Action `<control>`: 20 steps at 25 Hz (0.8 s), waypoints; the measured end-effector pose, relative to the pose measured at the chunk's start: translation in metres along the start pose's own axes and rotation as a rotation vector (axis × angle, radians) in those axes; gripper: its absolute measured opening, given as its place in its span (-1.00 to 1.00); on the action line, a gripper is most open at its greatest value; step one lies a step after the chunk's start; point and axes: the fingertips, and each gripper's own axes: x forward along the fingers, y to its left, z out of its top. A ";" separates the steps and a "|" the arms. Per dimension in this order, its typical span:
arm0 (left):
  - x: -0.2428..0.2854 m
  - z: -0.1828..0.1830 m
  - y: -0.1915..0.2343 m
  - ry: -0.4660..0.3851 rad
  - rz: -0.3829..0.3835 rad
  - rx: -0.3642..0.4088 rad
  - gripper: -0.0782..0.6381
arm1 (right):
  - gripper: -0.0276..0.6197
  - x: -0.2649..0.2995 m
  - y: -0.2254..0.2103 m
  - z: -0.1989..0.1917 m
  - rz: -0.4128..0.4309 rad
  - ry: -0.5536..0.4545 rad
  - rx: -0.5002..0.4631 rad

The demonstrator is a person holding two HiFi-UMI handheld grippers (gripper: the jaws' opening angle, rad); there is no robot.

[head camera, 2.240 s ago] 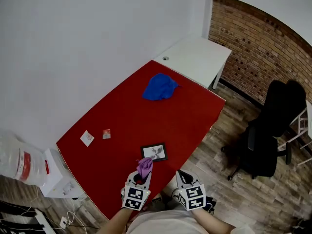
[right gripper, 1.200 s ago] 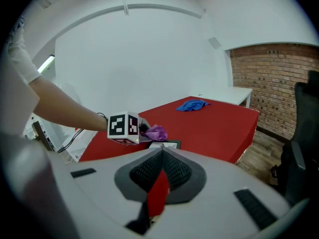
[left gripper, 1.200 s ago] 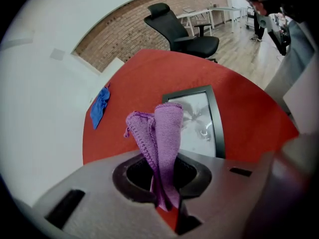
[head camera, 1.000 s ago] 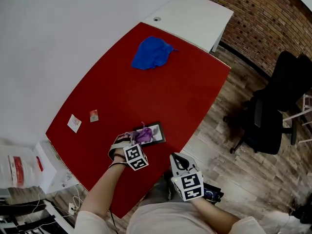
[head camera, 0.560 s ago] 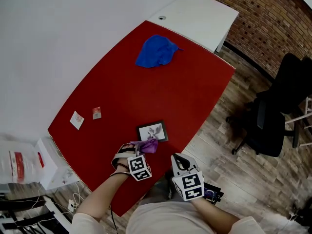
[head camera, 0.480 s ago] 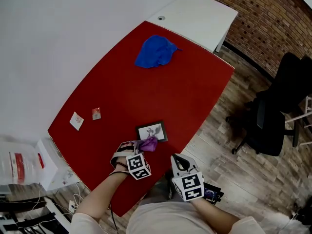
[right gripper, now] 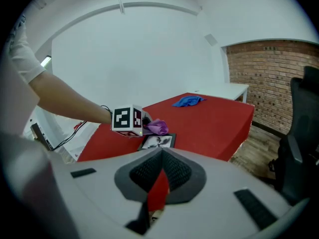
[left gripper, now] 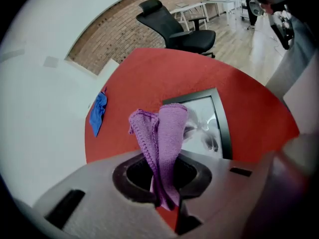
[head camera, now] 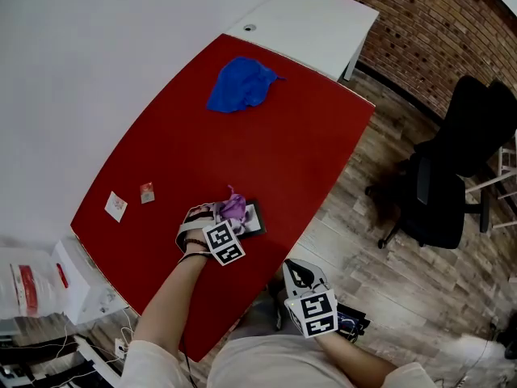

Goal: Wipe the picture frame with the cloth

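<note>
A small black picture frame [head camera: 254, 219] with a pale print lies flat near the front edge of the red table [head camera: 266, 148]. My left gripper [head camera: 220, 217] is shut on a bunched purple cloth [head camera: 233, 208], which rests on the frame's left part. In the left gripper view the purple cloth [left gripper: 167, 133] sticks up from the jaws, over the frame's [left gripper: 215, 119] glass. My right gripper [head camera: 302, 278] hangs off the table by my body, shut on nothing. Its own view shows the frame [right gripper: 158, 142] and the cloth [right gripper: 158, 127] ahead.
A blue cloth [head camera: 238, 85] lies crumpled at the table's far end. A white card [head camera: 115, 206] and a small red packet [head camera: 147, 191] sit at the left edge. A white side table [head camera: 311, 21] adjoins the far end. A black office chair [head camera: 452, 164] stands on the wood floor.
My left gripper has pushed the purple cloth from just off the frame's near left corner back onto the frame. The right gripper has stayed where it was.
</note>
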 end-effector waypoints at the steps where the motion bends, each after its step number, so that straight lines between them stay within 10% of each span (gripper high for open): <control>1: 0.001 -0.001 -0.001 0.004 -0.001 0.002 -0.61 | -0.91 -0.001 -0.002 -0.001 -0.004 0.000 0.005; 20: -0.045 0.013 -0.056 -0.047 -0.003 0.034 -0.61 | -0.90 0.008 0.010 0.000 0.049 -0.007 -0.004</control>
